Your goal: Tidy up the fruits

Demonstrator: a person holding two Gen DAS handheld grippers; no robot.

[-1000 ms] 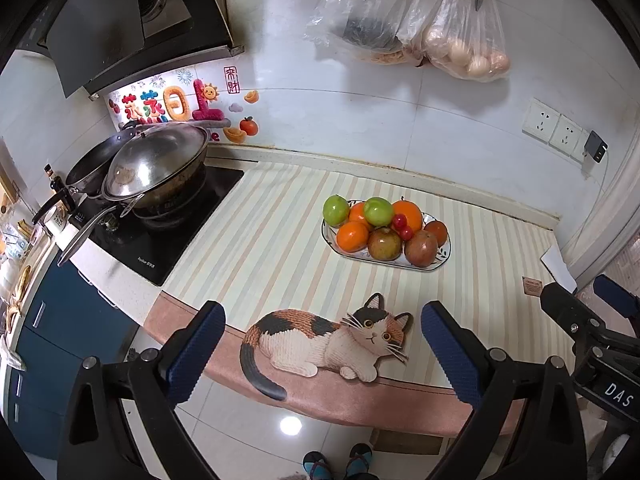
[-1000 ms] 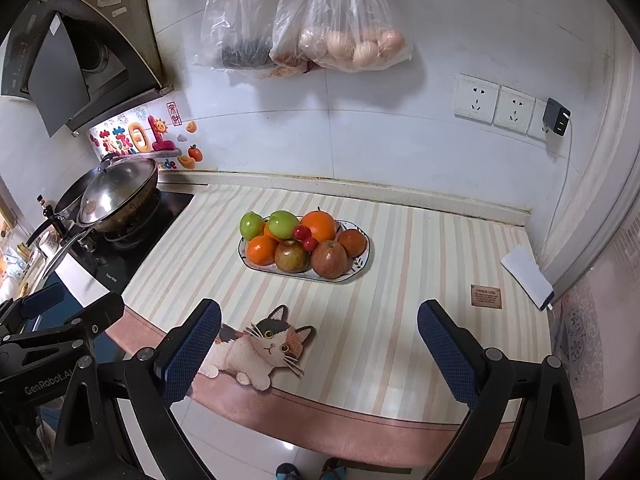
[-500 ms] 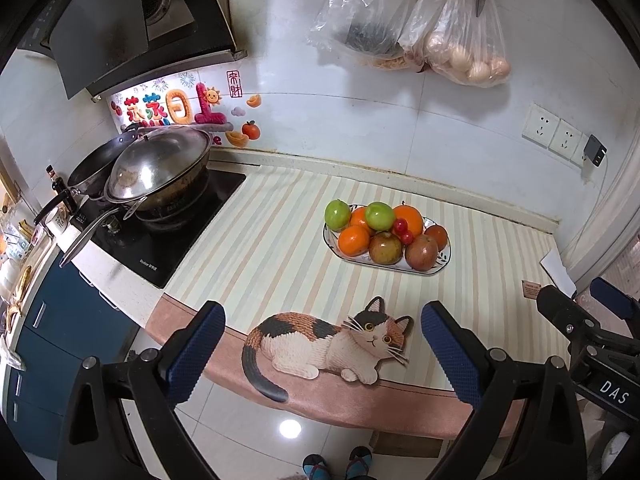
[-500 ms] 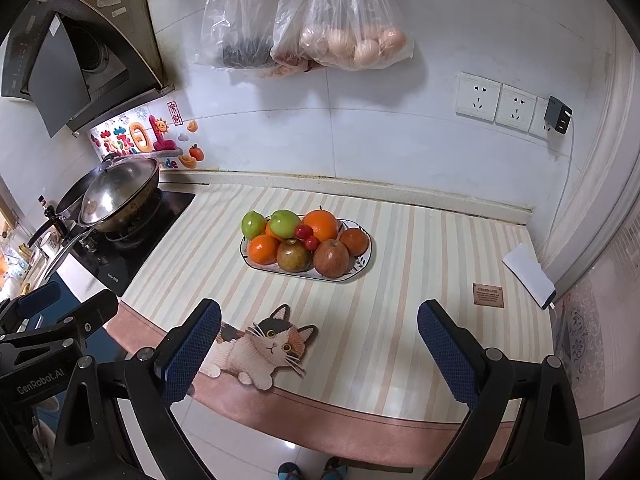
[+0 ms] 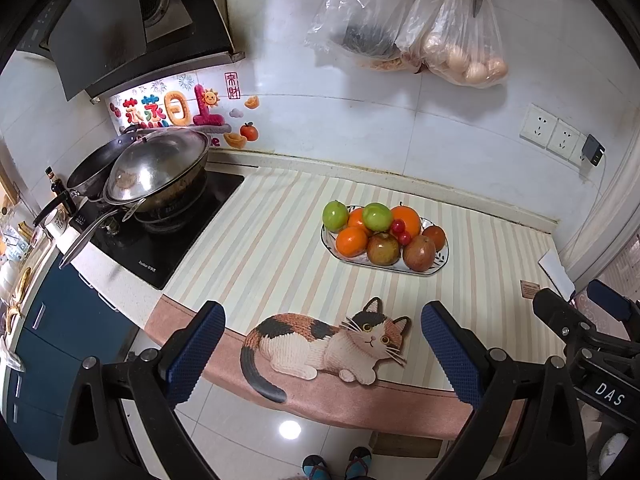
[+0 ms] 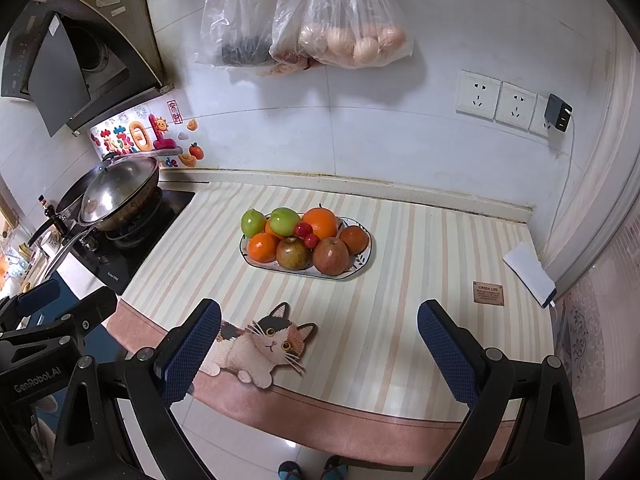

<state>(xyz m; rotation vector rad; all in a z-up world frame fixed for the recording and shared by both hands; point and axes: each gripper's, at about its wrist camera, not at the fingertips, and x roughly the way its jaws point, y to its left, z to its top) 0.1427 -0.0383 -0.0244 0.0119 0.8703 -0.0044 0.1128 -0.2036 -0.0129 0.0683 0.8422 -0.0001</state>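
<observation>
The left tongs (image 5: 320, 354) and right tongs (image 6: 318, 350) hang side by side off the desk's near edge, both spread wide and holding nothing. Just past them, a cat-shaped mat (image 5: 328, 344) lies on the striped desk (image 6: 420, 280) along that near edge. Toward the middle of the desk, nearer the back edge, an oval plate (image 6: 362, 266) carries the heaped fruits (image 6: 304, 238): green, orange and reddish-brown ones with small red ones on top. At the desk's left end, a lidded wok (image 5: 156, 168) sits on the stove. Two plastic bags (image 6: 316, 28) hang on the tiled wall behind.
</observation>
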